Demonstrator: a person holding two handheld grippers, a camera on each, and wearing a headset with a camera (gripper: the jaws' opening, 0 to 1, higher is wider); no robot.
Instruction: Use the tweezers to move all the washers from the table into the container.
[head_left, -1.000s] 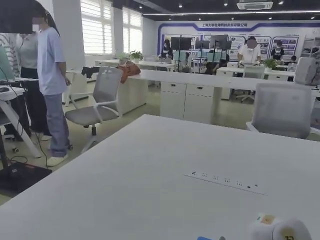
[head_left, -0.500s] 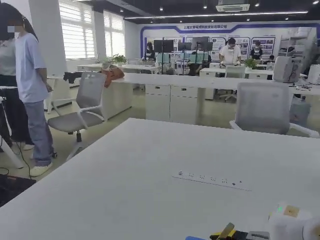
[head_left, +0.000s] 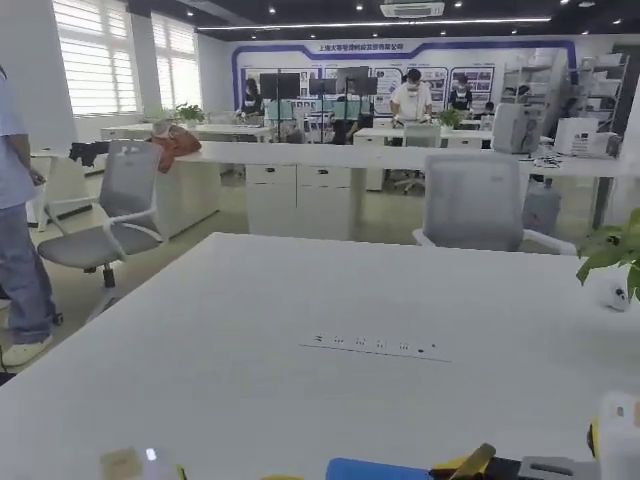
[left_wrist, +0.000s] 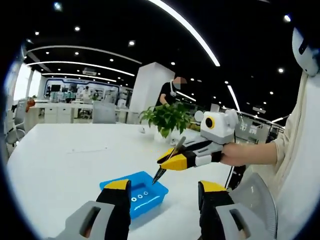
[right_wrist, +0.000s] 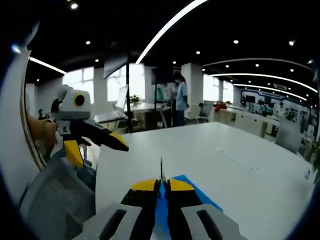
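Washers (left_wrist: 140, 196) lay in the blue container (left_wrist: 150, 204) on the table (left_wrist: 60, 160). Your right gripper (right_wrist: 161, 184) had its fingers clenched on the tweezers (right_wrist: 161, 170); your left gripper (left_wrist: 166, 183) had its fingers wide apart, holding nothing.

A broad white tabletop (head_left: 300, 330) with a flush socket strip (head_left: 375, 347) runs toward rows of white desks (head_left: 300, 155) and grey mesh chairs (head_left: 470, 205) on a pale floor (head_left: 390, 215). Blinds (head_left: 80, 50) cover the windows (head_left: 175, 80) on the left. Posters (head_left: 480, 80) line the blue-trimmed far wall (head_left: 300, 62), and strip lights (head_left: 380, 22) cross the dark ceiling (head_left: 300, 8).
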